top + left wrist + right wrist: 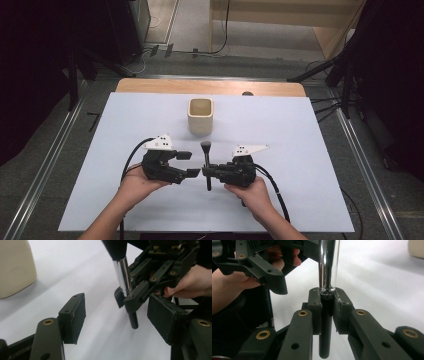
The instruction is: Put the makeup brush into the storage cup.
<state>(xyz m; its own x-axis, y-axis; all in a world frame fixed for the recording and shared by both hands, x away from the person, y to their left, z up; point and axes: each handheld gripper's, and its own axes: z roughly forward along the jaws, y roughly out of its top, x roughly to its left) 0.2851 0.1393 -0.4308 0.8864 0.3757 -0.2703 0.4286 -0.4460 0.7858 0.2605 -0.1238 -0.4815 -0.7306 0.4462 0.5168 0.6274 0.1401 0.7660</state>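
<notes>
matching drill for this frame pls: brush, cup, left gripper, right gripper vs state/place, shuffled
1. brush
2. cup
3. left gripper
4. right gripper

A. jaws apart, nothing between the pads
B. stands alone on the white table, farther from the person
C. clamped on a black handle
D. black with a chrome collar, held off the table

Pairs: 1-D, 2-B, 3-A, 4-C

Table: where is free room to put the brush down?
The white table is bare right of the right tongs, also along its left side and behind the cup. It is crowded in the middle, where both tongs meet around the brush, left tongs open.
</notes>
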